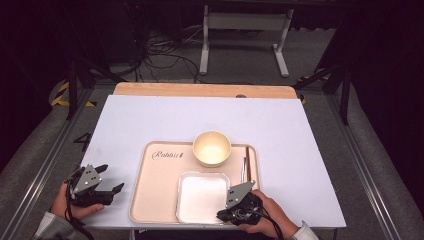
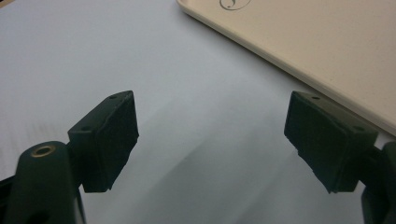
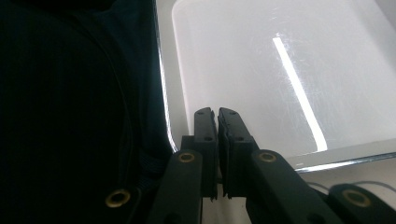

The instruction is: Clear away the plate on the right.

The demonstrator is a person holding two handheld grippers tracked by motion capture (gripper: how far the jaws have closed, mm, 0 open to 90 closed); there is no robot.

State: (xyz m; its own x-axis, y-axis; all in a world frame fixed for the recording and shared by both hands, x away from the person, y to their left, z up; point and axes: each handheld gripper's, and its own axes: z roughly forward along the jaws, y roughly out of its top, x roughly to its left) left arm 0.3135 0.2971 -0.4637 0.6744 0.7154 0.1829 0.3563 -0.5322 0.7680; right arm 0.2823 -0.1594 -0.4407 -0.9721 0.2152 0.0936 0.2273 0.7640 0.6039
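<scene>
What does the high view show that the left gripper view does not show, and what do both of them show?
The high view alone has the round bowl, the white square dish, the chopsticks, the right gripper and both hands.

The left gripper view alone gives a close look between the left gripper jaws, which stand wide open over bare surface.

Both share the beige tray, its script lettering and the white table cover.

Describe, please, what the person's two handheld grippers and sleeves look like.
Both the left gripper and the right gripper are black, each topped by a grey three-cornered plate with small holes. Their jaws end in blocky black pads, with brass-coloured rivets at the joints. Black cables trail back. The cuffs look light grey.
</scene>
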